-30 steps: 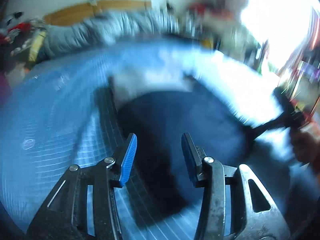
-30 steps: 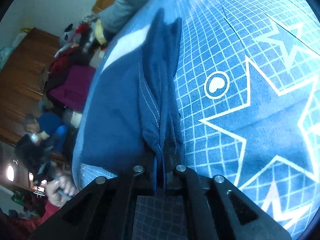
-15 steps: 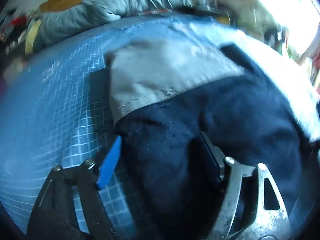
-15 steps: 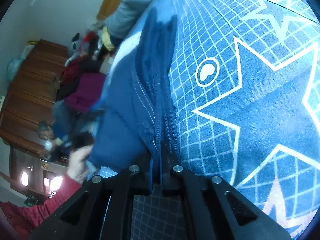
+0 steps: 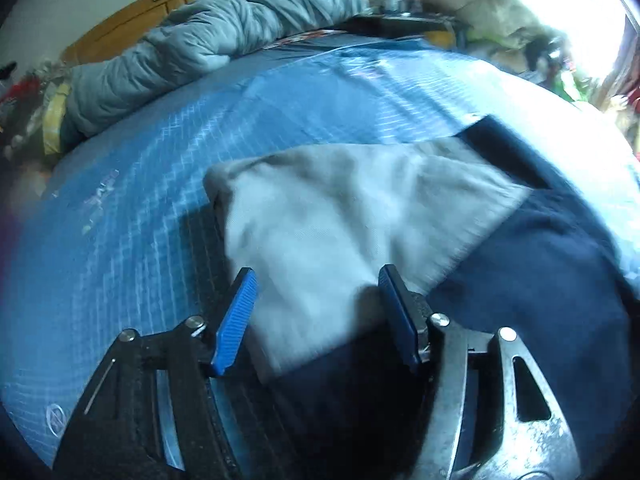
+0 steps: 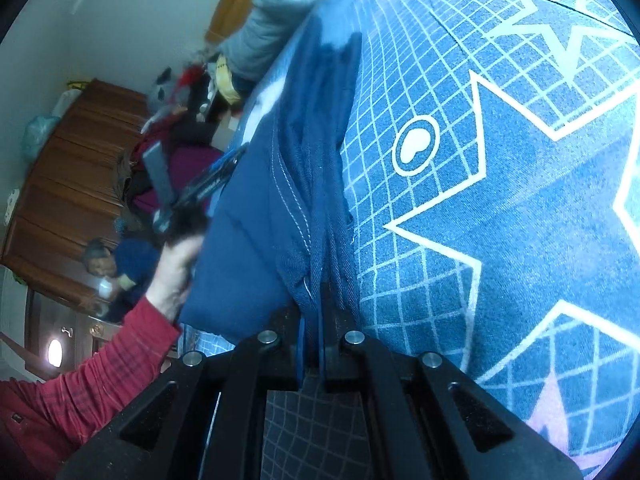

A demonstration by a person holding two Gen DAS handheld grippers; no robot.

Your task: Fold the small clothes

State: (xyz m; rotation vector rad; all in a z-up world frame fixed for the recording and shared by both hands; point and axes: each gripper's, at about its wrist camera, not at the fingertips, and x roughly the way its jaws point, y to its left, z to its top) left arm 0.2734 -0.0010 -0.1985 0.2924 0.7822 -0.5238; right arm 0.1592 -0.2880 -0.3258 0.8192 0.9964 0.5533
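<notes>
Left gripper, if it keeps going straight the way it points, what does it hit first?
Most likely the grey panel of the navy garment, which lies right between the open fingers of the left gripper. Depth is unclear, so it may already be nearly touching.

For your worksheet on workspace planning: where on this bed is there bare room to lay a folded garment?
Bare sheet lies left of the garment, between it and the grey duvet. In the right wrist view, star-patterned sheet right of the garment is bare too. It is crowded where both grippers, left and right, meet the cloth.
</notes>
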